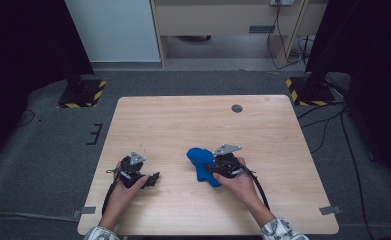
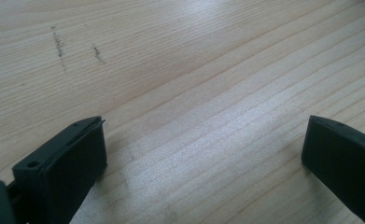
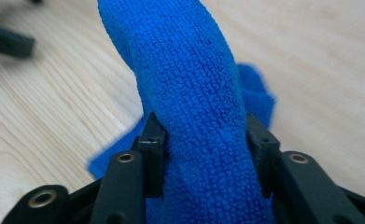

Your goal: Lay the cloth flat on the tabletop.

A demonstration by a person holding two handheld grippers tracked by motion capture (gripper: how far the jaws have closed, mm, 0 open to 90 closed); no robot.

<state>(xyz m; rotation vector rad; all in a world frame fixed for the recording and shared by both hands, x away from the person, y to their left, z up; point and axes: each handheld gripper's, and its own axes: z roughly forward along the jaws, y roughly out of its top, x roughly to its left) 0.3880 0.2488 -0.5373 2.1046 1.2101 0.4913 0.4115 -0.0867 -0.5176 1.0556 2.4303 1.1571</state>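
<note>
Blue cloth (image 3: 194, 107): terry-textured, bunched into a thick fold that rises between the jaws of the right hand-held gripper (image 3: 203, 140); in the high view it lies on the near half of the surface, right of centre, its free end spread flat toward the person.
Right hand-held gripper: grasping the blue cloth, both pads touching the fold's sides; held in the person's right hand (image 1: 240, 182), with a grey three-cornered plate on top.
Left hand-held gripper (image 2: 203, 149): released, jaws standing wide apart over bare wood, nothing between them; held in the left hand (image 1: 125, 187) at the near left of the surface, well apart from the cloth.
Surface (image 1: 183, 125): light wooden top with straight grain, a few dark scuff marks (image 2: 59, 44) ahead of the left jaws, a round grey cap (image 1: 237, 108) near the far edge.
Floor: grey carpet, two post bases with yellow-black striped edges beyond the far corners.
</note>
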